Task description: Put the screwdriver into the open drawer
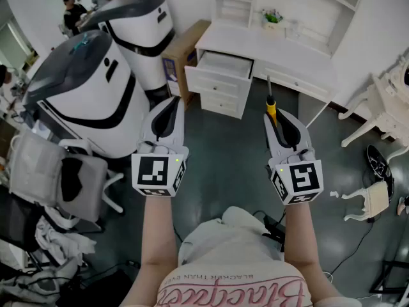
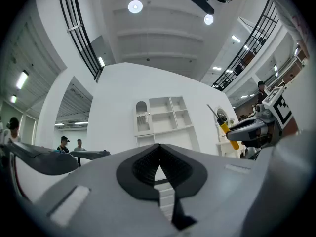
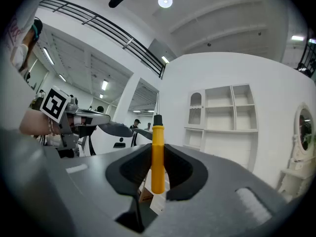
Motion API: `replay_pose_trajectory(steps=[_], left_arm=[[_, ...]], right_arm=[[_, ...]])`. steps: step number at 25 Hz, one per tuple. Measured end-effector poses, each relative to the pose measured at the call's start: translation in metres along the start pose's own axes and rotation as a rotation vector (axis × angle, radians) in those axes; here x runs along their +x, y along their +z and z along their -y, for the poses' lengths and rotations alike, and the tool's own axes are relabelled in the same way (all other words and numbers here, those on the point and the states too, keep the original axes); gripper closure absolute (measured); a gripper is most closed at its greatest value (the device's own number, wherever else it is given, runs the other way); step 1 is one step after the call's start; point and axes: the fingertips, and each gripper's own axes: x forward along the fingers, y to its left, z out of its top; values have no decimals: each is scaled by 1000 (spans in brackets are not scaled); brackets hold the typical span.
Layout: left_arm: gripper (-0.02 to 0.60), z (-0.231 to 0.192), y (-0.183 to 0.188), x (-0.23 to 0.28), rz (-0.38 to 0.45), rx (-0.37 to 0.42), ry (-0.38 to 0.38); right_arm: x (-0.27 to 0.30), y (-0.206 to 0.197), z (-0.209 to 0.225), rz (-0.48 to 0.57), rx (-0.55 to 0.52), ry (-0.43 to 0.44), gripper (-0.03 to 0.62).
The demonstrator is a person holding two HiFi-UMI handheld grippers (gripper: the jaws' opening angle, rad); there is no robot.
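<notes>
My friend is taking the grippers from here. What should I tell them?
Left gripper: shut, empty, held in the air.
Right gripper: shut on the yellow screwdriver, its shaft pointing forward.
Open drawer: the top one of the white desk, ahead across the floor, not reached yet.
Done: screwdriver is in hand.
Left: carry it to the drawer, lay it inside, let go.

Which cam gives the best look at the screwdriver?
Right gripper view: the screwdriver stands centre frame, yellow handle clamped in the jaws of the right gripper. Head view shows it smaller, from above, poking ahead of that gripper. Left gripper view shows it tiny, far right.
</notes>
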Motion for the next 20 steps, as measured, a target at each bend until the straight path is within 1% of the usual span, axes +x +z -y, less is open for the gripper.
replay_pose_trajectory(steps=[4, 8, 12, 16, 20], left_arm=[[574, -9, -8, 3, -17, 4, -9], [574, -16, -21, 12, -33, -5, -4], [574, -25, -31, 24, -52, -6, -2], [574, -41, -43, 45, -56, -19, 5], [574, -53, -55, 79, -59, -23, 4]], right_arm=[[8, -5, -4, -13, 8, -4, 516], [20, -10, 1, -3, 53, -7, 517], [38, -19, 5, -23, 51, -3, 516], [67, -26, 8, -37, 41, 13, 516], [99, -33, 24, -47, 32, 18, 516]])
